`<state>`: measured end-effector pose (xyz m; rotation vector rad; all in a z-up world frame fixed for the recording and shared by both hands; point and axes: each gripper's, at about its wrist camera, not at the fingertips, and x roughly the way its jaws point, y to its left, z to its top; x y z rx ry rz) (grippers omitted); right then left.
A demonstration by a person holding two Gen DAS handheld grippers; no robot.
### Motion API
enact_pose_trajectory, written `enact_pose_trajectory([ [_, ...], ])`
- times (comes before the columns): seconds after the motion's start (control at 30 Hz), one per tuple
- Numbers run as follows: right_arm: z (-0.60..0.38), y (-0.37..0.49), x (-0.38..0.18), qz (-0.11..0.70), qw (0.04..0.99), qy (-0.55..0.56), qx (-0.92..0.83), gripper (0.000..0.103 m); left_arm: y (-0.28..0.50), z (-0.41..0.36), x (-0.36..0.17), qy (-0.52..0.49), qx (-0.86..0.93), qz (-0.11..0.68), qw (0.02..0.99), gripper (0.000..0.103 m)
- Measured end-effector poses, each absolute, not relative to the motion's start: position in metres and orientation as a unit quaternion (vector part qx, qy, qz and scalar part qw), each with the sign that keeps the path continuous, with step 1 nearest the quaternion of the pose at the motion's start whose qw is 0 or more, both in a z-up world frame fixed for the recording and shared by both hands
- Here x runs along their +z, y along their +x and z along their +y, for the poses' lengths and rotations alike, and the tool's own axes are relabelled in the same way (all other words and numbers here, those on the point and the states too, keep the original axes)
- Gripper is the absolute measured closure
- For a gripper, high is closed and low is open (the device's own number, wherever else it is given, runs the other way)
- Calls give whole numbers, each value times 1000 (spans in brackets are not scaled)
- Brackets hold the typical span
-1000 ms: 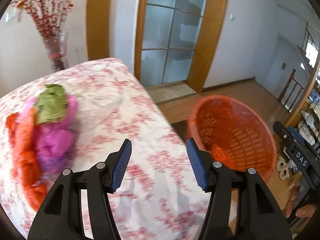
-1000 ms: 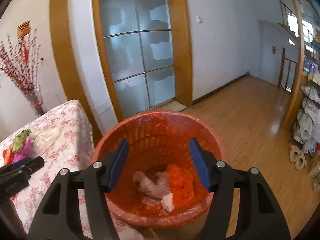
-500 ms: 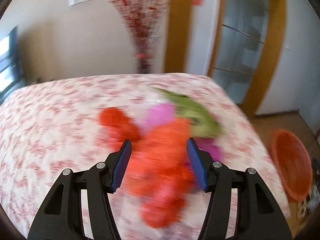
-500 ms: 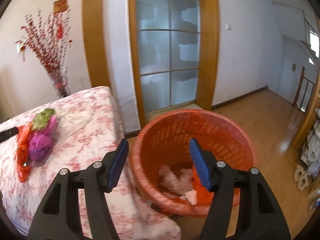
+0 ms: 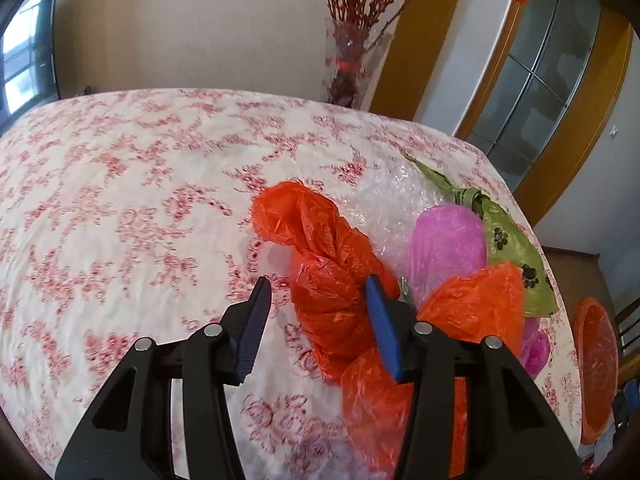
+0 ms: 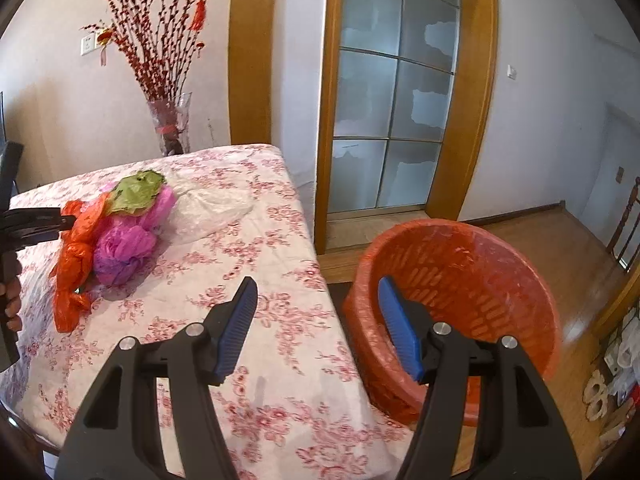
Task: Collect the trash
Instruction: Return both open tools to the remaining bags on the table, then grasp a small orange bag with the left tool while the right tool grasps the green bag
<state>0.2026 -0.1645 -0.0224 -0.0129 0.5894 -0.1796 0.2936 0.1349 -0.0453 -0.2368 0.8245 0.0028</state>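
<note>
A pile of crumpled plastic bags lies on the floral tablecloth [image 5: 120,200]: an orange bag [image 5: 320,256], a pink bag [image 5: 446,240], a green paw-print bag [image 5: 508,240] and clear bubble wrap [image 5: 392,200]. My left gripper [image 5: 318,298] is open, its jaws standing on either side of the orange bag's near end. The pile also shows in the right wrist view [image 6: 116,232], with the left gripper [image 6: 40,222] beside it. My right gripper [image 6: 316,300] is open and empty, above the table edge next to the orange basket [image 6: 460,304].
A glass vase of red branches [image 6: 170,128] stands at the table's far corner. The orange basket stands on the wooden floor right of the table [image 5: 596,364]. A glass-paned door [image 6: 400,100] is behind it. Shoes lie at the floor's far right [image 6: 600,392].
My left gripper swung from the basket side to the bag pile and now straddles the orange bag. My right gripper moved left from over the basket to the table edge.
</note>
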Motion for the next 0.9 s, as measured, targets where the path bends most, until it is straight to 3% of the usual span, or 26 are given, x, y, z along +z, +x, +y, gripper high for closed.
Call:
enact_pose_trajectory([
  [0.07, -160, 205, -23, 293, 952, -11, -85, 41, 296, 132, -45, -113, -9, 399, 910, 55],
  [0.37, -140, 213, -29, 303, 950, -26, -66, 41, 291, 121, -43, -90, -24, 387, 917, 77],
  [0.9, -99, 244, -5, 285, 958, -20, -4, 42, 242, 200, -18, -78, 71, 333, 937, 79],
])
